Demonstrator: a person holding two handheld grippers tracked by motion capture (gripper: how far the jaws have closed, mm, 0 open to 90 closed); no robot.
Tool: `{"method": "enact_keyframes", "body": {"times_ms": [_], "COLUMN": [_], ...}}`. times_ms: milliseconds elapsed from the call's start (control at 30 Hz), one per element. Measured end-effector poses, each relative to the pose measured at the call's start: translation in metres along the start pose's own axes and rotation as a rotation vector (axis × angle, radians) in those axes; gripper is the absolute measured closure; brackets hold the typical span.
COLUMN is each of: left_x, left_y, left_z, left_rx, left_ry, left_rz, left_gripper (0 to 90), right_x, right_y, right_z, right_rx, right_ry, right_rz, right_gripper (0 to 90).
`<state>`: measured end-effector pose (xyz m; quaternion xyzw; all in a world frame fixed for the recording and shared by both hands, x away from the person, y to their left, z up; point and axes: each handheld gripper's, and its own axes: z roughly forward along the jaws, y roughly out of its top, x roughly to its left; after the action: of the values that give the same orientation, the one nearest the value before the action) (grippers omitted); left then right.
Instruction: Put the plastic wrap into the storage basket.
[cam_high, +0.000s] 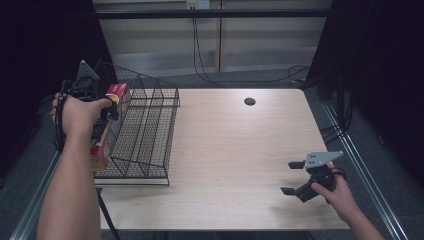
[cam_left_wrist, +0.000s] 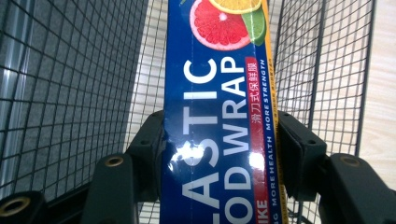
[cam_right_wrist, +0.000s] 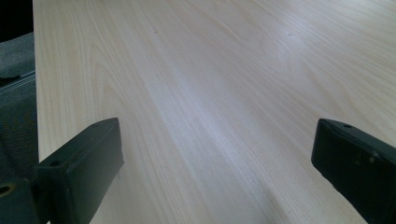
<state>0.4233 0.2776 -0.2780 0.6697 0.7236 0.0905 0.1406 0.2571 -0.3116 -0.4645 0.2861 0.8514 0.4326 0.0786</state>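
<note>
Your left gripper (cam_high: 102, 117) clamps the plastic wrap box (cam_left_wrist: 217, 116) inside the wire basket (cam_high: 150, 130) at nine o'clock, release pending; right gripper (cam_high: 300, 177) idles wide open, empty, over the table (cam_high: 230, 150).

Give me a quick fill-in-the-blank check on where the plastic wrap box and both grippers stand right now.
1. The left gripper is shut on the plastic food wrap box, which hangs over the black ____ basket.
2. The right gripper rests near the table's right edge with its jaws ____.
3. The fruit printed on the box includes a pink grapefruit slice, an orange and a ____.
4. Between the right gripper's jaws there is just bare ____ tabletop.

Missing words: wire; open; lime; wooden
</note>
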Motion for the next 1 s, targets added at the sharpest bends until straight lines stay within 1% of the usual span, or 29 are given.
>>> {"method": "enact_keyframes", "body": {"times_ms": [33,67,100,133,167,200,233,267,300,333,433,533,567,633,667,700,733,767,833,867,900,933,967,1000], "left_x": [0.0,0.001,0.002,0.001,0.002,0.003,0.004,0.005,0.005,0.006,0.005,0.006,0.004,0.004,0.005,0.004,0.005,0.007,0.007,0.009,0.008,0.005,0.002,-0.001], "left_y": [0.0,0.0,0.0,0.0,0.0,0.0,0.0,0.0,0.0,0.0,0.0,0.001,0.001,0.001,0.002,0.002,0.002,0.002,0.002,0.002,0.002,0.003,0.003,0.003], "left_z": [0.001,0.002,0.002,0.004,0.005,0.006,0.007,0.008,0.009,0.01,0.011,0.012,0.012,0.012,0.012,0.011,0.011,0.009,0.005,0.0,-0.002,-0.007,-0.011,-0.015], "left_rx": [0.007,0.004,0.008,0.013,0.011,0.011,0.018,0.026,0.027,0.032,0.041,0.052,0.053,0.055,0.054,0.052,0.043,0.045,-0.004,-0.013,-0.025,-0.028,-0.041,-0.051], "left_ry": [-0.001,0.001,0.003,0.002,0.007,0.008,0.01,0.012,0.01,0.012,0.014,0.02,0.02,0.031,0.034,0.041,0.034,0.025,-0.004,-0.031,-0.038,-0.036,-0.042,-0.055], "left_rz": [-0.006,-0.012,-0.001,-0.011,-0.004,-0.01,-0.013,-0.005,-0.012,-0.008,-0.018,-0.013,-0.03,-0.028,-0.017,-0.023,-0.035,-0.035,-0.063,-0.062,-0.063,-0.053,-0.053,-0.049], "left_gripper": [42.9,42.8,42.8,42.7,42.6,42.6,42.5,42.4,42.4,42.3,42.0,41.8,41.8,41.4,41.3,41.2,41.2,41.1,39.9,39.9,39.9,40.0,39.8,39.7], "right_x": [0.0,-0.001,-0.001,-0.001,0.0,0.0,0.0,0.0,0.0,0.0,-0.001,-0.001,-0.001,0.0,0.0,0.0,0.0,0.0,0.0,0.0,0.0,0.0,0.0,0.0], "right_y": [0.0,0.0,0.0,0.0,0.0,0.0,0.0,0.0,0.0,0.0,0.0,0.0,-0.001,-0.001,-0.001,-0.001,-0.001,-0.001,-0.002,-0.002,-0.002,-0.002,-0.001,-0.001], "right_z": [0.0,0.0,0.0,0.001,0.001,0.001,0.002,0.002,0.002,0.002,0.001,0.002,0.002,0.001,0.001,0.001,0.0,0.0,-0.001,-0.001,-0.001,0.0,0.0,0.0], "right_rx": [-0.001,-0.002,-0.001,-0.001,-0.002,0.001,0.0,0.0,0.0,0.002,0.0,0.002,0.003,0.004,0.001,0.0,0.001,0.002,0.001,-0.001,-0.001,-0.002,-0.002,0.0], "right_ry": [0.001,0.003,0.002,0.004,0.003,0.001,0.008,0.005,0.005,0.0,-0.001,0.003,0.002,0.005,0.003,0.002,0.001,0.0,0.002,0.002,0.002,0.003,0.0,0.002], "right_rz": [-0.001,0.0,0.0,-0.001,-0.001,-0.002,0.0,-0.001,-0.001,0.0,0.0,0.001,0.0,0.0,-0.002,-0.002,0.0,0.001,0.002,0.006,0.006,0.006,0.004,0.002], "right_gripper": [1.8,1.8,1.8,1.8,1.8,1.8,1.8,1.8,1.8,1.8,1.8,1.8,1.8,1.8,1.8,1.8,1.8,1.8,1.8,1.8,1.8,1.8,1.8,1.8]}}
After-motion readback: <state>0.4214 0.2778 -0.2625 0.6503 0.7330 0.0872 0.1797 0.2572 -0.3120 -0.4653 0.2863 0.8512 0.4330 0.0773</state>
